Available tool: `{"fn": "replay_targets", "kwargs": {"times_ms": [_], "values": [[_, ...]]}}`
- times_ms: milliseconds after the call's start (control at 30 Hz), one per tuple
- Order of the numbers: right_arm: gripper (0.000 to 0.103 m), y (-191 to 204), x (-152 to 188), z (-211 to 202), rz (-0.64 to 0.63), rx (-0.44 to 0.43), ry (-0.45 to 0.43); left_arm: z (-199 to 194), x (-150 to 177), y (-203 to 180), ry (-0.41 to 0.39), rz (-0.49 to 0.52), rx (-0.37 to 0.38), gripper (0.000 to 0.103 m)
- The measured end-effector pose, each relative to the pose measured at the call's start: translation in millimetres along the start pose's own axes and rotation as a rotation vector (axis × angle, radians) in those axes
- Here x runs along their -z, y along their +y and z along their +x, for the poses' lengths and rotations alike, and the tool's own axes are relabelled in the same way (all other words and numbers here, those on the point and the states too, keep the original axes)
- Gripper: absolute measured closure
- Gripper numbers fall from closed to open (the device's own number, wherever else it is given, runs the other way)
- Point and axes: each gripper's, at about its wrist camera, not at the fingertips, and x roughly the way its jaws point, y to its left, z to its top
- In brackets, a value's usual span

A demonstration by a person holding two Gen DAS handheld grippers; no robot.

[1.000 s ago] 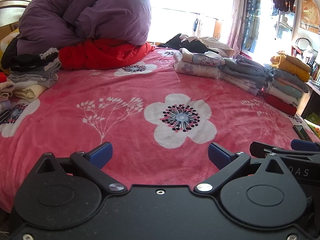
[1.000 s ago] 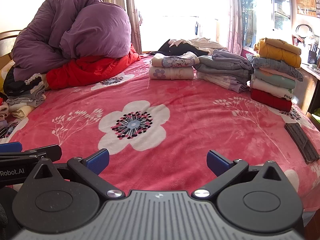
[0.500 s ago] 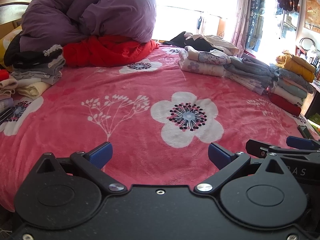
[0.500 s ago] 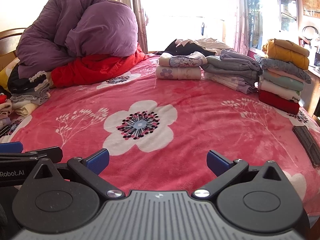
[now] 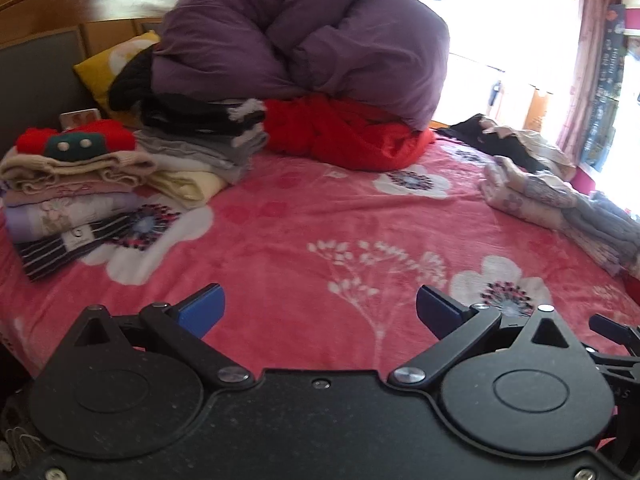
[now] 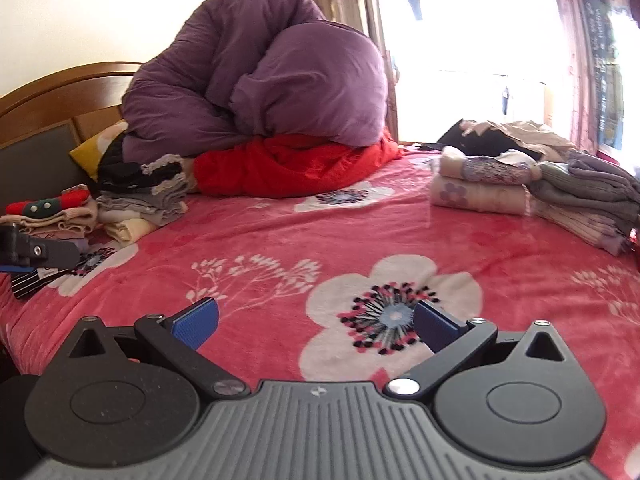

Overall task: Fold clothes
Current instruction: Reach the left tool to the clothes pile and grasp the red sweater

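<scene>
Left gripper: fingers spread wide, empty, above the pink blanket.
Right gripper: fingers spread wide, empty, above the blanket's white flower.
Folded clothes: stacked at the blanket's left edge.
More folded clothes: at the blanket's right side.
Purple quilt: rested on a red quilt at the blanket's far end.

Left gripper and right gripper side by side, jaws wide, empty.
</scene>
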Motion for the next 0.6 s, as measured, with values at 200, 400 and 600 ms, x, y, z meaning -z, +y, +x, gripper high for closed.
{"fn": "replay_targets", "kwargs": {"times_ms": [200,400,600], "values": [[0.0,-0.2,12.9,53.0,-0.003,-0.052,0.009,14.9,-22.7,60.9,-0.03,-0.042,-0.164,0.001],[0.0,-21.4,35.7,84.6,0.026,-0.091,0.079,31.2,-60.5,137.3,-0.093,-0.153,-0.286,0.029],[0.0,-37.1,51.1,88.1,0.093,-0.084,0.054,56.3,-93.7,200.9,-0.167,-0.176,-0.371,0.056]]}}
